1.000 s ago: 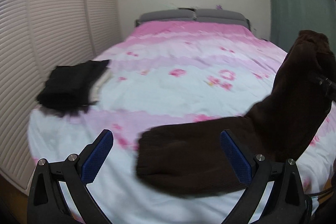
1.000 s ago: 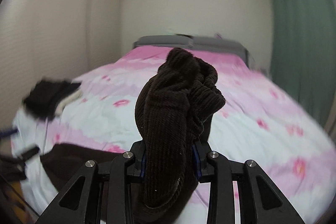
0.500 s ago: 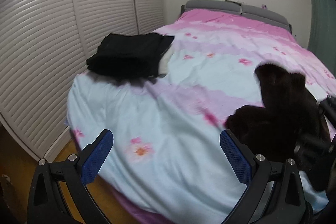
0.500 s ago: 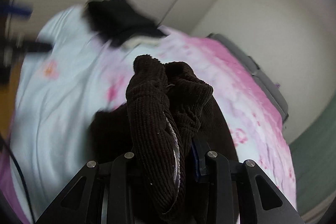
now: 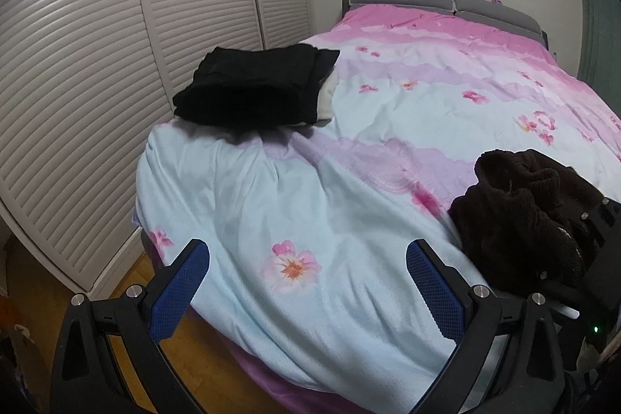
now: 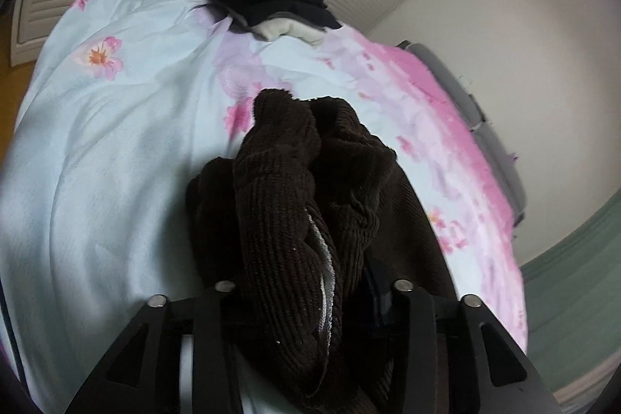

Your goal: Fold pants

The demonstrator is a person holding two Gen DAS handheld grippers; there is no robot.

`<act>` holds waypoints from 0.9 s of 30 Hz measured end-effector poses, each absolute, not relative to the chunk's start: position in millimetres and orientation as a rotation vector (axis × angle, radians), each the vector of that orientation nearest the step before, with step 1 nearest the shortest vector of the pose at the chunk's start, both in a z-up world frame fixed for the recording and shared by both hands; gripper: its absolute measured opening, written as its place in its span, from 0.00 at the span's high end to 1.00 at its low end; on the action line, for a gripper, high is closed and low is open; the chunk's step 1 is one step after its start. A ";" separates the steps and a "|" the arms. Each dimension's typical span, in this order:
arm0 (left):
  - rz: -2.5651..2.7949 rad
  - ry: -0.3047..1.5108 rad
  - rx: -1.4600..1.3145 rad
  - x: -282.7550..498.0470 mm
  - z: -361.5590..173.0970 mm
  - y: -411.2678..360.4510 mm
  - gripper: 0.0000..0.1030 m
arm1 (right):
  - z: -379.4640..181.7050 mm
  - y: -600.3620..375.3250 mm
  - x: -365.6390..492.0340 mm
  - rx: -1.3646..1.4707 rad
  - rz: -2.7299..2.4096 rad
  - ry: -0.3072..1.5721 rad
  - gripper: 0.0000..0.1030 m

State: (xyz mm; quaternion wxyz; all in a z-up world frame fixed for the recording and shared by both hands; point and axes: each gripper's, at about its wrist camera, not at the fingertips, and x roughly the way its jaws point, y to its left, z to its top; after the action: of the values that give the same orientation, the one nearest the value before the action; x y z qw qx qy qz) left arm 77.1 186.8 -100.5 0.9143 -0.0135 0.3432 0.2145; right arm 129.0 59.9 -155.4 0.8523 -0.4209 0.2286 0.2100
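Right wrist view shows the brown corduroy pants (image 6: 295, 220) bunched in a ribbed heap near the bed's (image 6: 116, 150) foot edge, between the right tool's (image 6: 310, 291) just-loosened jaws, while the left tool (image 5: 306, 282) gapes empty.

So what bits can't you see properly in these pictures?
- Right wrist view: the right gripper's fingers are buried under the bunched brown pants, so their grip can't be judged.
- Left wrist view: the brown pants run behind the right gripper's black frame at the right edge.
- Both views: the pale garment lies mostly under the folded black clothes.
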 end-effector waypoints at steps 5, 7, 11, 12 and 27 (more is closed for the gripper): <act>0.419 0.682 -0.018 74.3 -88.0 176.3 0.00 | -126.0 40.2 109.0 -0.785 0.484 0.453 0.48; 0.407 0.667 -0.018 72.4 -81.3 171.3 0.00 | -111.6 26.9 100.1 -0.712 0.511 0.444 0.46; 0.372 0.635 -0.022 71.3 -66.0 155.3 0.00 | -81.5 -18.0 95.2 -0.471 0.568 0.472 0.46; 0.359 0.630 -0.026 73.0 -63.3 151.5 0.00 | -76.5 -30.1 97.7 -0.415 0.568 0.488 0.46; 0.265 0.628 0.016 92.0 -49.2 97.4 0.00 | -88.0 -25.2 177.4 -0.150 0.852 0.750 0.63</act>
State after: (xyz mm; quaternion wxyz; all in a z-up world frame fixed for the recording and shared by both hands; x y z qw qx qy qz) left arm 92.0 97.4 -49.2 0.9424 0.0079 0.3079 0.1301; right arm 177.4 -25.2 -88.0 0.8405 -0.0709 0.3550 0.4031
